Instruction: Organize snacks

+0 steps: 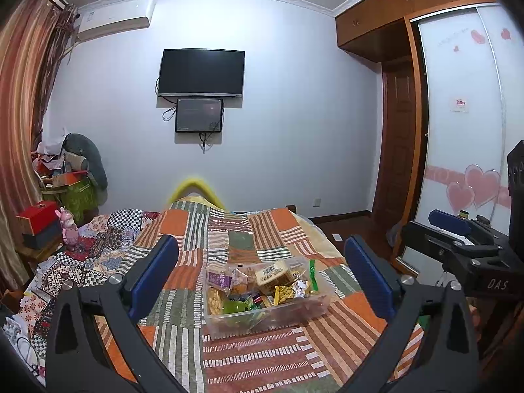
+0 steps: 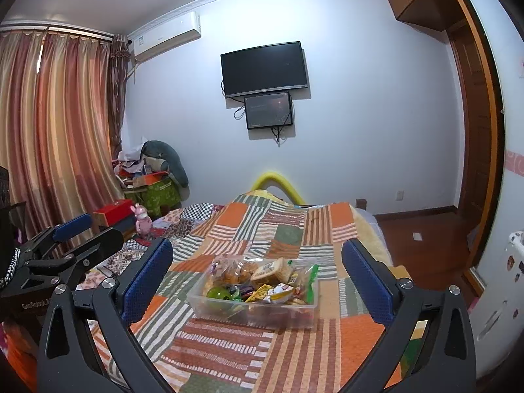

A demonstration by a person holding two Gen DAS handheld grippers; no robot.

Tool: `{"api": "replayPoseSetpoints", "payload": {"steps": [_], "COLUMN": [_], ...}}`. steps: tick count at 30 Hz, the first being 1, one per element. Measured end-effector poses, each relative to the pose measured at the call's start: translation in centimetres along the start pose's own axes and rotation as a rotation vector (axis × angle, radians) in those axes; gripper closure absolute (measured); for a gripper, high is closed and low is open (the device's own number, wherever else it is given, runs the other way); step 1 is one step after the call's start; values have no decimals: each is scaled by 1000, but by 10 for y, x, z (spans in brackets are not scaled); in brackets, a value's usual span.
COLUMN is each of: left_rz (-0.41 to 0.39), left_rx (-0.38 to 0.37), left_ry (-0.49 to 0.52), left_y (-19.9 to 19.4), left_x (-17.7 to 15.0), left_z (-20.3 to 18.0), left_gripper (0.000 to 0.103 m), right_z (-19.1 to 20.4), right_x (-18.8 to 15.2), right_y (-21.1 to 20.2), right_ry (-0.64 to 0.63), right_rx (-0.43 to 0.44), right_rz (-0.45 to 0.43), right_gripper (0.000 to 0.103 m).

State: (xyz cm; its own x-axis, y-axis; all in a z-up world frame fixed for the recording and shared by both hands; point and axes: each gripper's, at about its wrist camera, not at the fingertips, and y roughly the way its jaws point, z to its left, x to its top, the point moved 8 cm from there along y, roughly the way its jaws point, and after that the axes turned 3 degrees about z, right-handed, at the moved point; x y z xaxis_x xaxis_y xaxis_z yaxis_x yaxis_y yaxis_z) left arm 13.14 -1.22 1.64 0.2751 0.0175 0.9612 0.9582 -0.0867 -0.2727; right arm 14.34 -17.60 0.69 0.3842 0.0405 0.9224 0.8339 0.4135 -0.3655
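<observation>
A clear plastic box [image 1: 314, 312] full of mixed snack packets stands on the patchwork bedspread [image 1: 255, 360], in front of both grippers; it also shows in the right wrist view [image 2: 203, 306]. Among the snacks are a green round item [image 1: 233, 306], a purple packet [image 1: 218, 278] and a tan wrapped cake [image 1: 273, 271]. My left gripper [image 1: 260, 275] is open and empty, held above the bed short of the box. My right gripper [image 2: 258, 276] is open and empty too, at about the same distance. Each gripper shows at the edge of the other's view.
The bed's right edge drops to a wooden floor [image 2: 422, 239] beside a wardrobe [image 1: 458, 131]. At the left are a pink toy [image 1: 69, 229], a red box [image 1: 37, 217] and a cluttered pile [image 1: 72, 170] by the curtain. A TV [image 1: 201, 72] hangs on the far wall.
</observation>
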Motion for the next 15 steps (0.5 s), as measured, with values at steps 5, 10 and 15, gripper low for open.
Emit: {"api": "replayPoseSetpoints", "payload": {"steps": [5, 10, 15], "left_rz": [-5, -4, 0], "left_rx": [1, 0, -2], "left_ry": [6, 6, 4], "left_y": [-2, -2, -1], "left_x": [0, 0, 0], "left_z": [-1, -2, -2], "left_gripper": [0, 0, 0], "right_z": [0, 0, -1], "right_x": [0, 0, 2], "right_y": [-3, -4, -4], "right_ry": [-2, -4, -9], "right_rx": [-2, -4, -8], "right_rz": [-4, -6, -9], "right_gripper": [0, 0, 0]}}
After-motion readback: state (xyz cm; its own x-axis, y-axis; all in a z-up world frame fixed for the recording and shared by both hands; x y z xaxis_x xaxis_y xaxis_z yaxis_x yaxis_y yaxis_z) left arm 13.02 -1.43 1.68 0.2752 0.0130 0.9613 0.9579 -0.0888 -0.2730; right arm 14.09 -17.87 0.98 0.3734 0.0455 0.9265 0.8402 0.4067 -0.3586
